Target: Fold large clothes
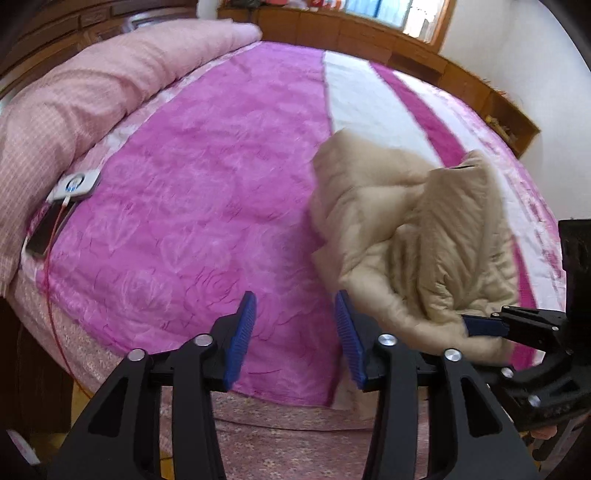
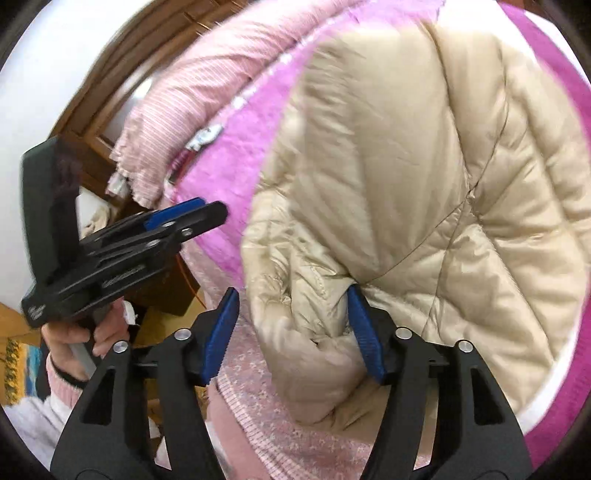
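Blue ribbed pads line both black claws, and no brand or readable writing shows on either; a pale mark on the left tool's body in the right wrist view is too blurred to read. Nearest the right wrist camera, the right claw (image 2: pixel 291 325) stands with its jaws apart, a bunched fold of the beige puffer jacket (image 2: pixel 406 177) lying between them; the right-hand pad (image 2: pixel 364 332) touches the fabric, the other pad sits clear of it. Nearest the left wrist camera, the left claw (image 1: pixel 295 332) is spread wide over the bed's near edge and grips nothing; its right pad (image 1: pixel 349 332) sits just beside the jacket's (image 1: pixel 410 236) lower edge. One jacket is in view, quilted and crumpled in a heap on the right part of the bed, its hem hanging a little over the near edge. Beneath it lies one magenta bedspread (image 1: pixel 207 192) with a rose pattern and white stripes (image 1: pixel 362 99) farther right. At the left edge of the bed sit a white controller (image 1: pixel 75 184) with a cord and a dark phone-like slab (image 1: pixel 46 232), touching a rolled pink duvet (image 1: pixel 92 85). Beyond the bed run wooden cabinets (image 1: pixel 369 33) under a window (image 1: pixel 399 14). In the right wrist view a hand (image 2: pixel 77 332) in a pink cuff holds the left tool.
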{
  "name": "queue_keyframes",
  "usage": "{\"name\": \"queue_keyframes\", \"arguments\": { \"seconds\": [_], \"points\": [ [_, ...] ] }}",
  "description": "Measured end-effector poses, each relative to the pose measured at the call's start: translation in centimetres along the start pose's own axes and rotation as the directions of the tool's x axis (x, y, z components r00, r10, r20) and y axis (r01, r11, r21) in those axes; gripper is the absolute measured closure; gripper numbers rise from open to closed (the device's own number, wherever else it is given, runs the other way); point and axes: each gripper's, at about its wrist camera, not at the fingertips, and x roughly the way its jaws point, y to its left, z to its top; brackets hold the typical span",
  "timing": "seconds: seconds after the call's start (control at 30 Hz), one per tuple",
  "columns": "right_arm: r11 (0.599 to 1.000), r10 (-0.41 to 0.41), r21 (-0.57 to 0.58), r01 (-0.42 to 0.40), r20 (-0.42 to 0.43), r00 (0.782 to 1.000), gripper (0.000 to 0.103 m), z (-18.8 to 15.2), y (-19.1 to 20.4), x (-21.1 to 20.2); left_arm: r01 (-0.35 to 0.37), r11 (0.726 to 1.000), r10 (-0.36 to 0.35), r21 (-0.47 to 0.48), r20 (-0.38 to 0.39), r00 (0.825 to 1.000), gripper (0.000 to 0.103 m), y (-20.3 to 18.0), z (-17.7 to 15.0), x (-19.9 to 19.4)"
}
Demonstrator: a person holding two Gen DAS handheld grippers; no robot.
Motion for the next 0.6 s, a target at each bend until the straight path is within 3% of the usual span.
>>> {"name": "queue_keyframes", "arguments": {
  "seconds": [0.2, 0.37, 0.5, 0.6],
  "points": [
    [1.0, 0.006, -0.011, -0.005, 0.134, 0.991, 0.037, -1.4, -0.6, -7.2, 0.117, 0.992, -0.119, 0.056, 0.047, 0.992, 0.024, -4.1, 2.1, -1.1],
    [0.993, -0.107, 0.078, 0.092, 0.202, 0.974, 0.037, -2.4, -3.6, -9.8, 0.131, 0.985, -0.134, 0.116, 0.011, 0.991, 0.022, -8.4, 3.5, 1.6],
    [0.97, -0.189, 0.195, 0.145, 0.235, 0.953, 0.037, -3.7, -8.4, -11.3, 0.138, 0.982, -0.137, 0.126, -0.021, 0.99, 0.022, -10.6, 4.0, 3.9],
    [0.95, -0.232, 0.262, 0.17, 0.228, 0.946, 0.037, -4.2, -11.5, -10.4, 0.096, 0.989, -0.095, 0.115, -0.013, 0.995, 0.022, -10.8, 3.9, 5.1]
  ]
}}
